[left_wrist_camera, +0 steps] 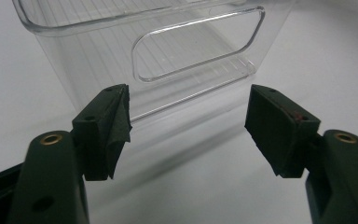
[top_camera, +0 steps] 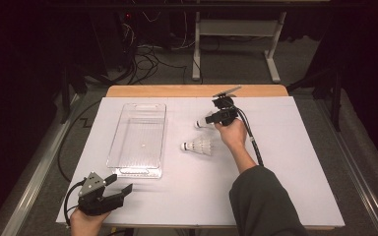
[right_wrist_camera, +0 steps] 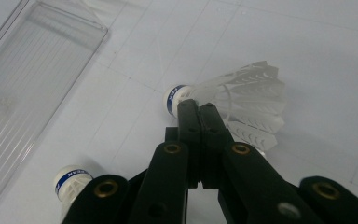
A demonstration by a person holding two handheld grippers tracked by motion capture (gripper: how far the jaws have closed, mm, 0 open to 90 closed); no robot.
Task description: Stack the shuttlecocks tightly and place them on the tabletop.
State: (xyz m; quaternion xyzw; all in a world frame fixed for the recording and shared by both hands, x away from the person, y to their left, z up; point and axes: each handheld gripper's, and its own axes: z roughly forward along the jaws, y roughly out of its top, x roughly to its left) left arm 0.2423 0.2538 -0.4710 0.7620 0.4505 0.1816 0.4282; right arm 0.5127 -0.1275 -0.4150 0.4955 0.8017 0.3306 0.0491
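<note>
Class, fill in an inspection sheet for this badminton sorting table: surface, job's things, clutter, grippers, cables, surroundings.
Surface: white table top, wooden edge at the far side.
Job's things: clear plastic bin, nothing in it; one shuttlecock lying on the table; a second shuttlecock at the right gripper.
Clutter: nothing seen.
Grippers: left gripper open, near the bin's handle end; right gripper jaws shut on the second shuttlecock.
Cables: right gripper's cable along the forearm; loose wires on the floor.
Surroundings: dark room, white table frame behind.

Black tongs [right_wrist_camera: 198, 109], brass rivets, dark sleeve [top_camera: 263, 199]
</note>
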